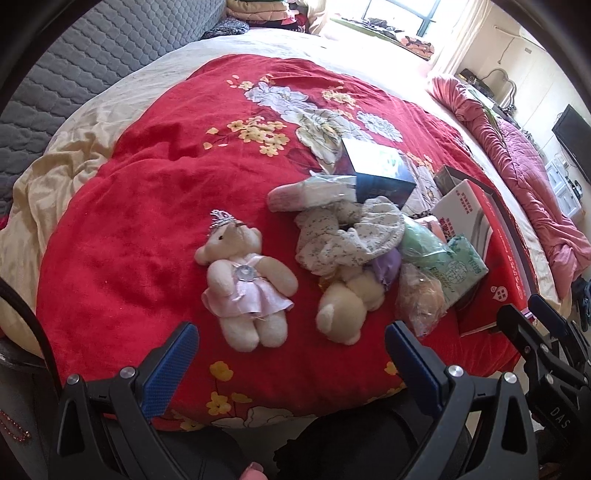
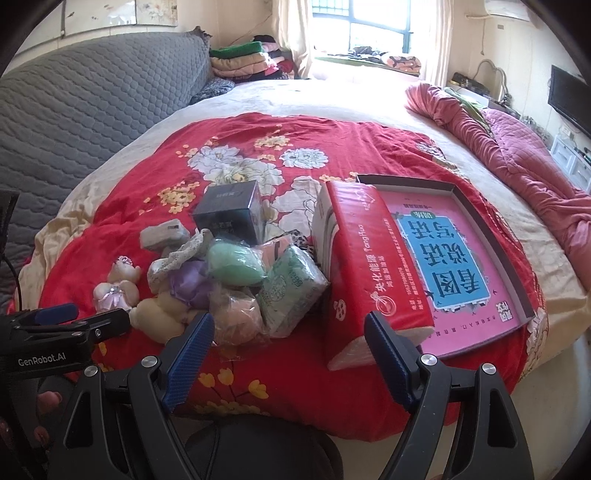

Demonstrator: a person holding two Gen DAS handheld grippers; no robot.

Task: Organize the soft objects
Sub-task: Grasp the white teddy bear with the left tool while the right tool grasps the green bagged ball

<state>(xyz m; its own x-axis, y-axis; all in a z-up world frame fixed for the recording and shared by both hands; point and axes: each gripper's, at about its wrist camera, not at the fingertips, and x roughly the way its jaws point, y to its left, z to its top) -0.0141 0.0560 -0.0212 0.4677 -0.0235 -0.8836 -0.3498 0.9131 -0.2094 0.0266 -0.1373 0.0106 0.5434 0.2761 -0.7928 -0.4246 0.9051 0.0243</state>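
On a bed with a red flowered blanket (image 1: 147,192) under a bright window (image 2: 369,29), a second bear (image 1: 343,306) lies half hidden under a pile of soft packets, while the dressed teddy bear (image 1: 245,284) lies just ahead of the wide-open left hand-held gripper (image 1: 291,350), and the right hand-held gripper (image 2: 291,332) is also wide and holds nothing.

pink-dress teddy bear (image 1: 243,284) | on its back, frame centre | soft-item heap (image 1: 354,236) | just right, cream plush bear (image 1: 347,306) face-down beneath
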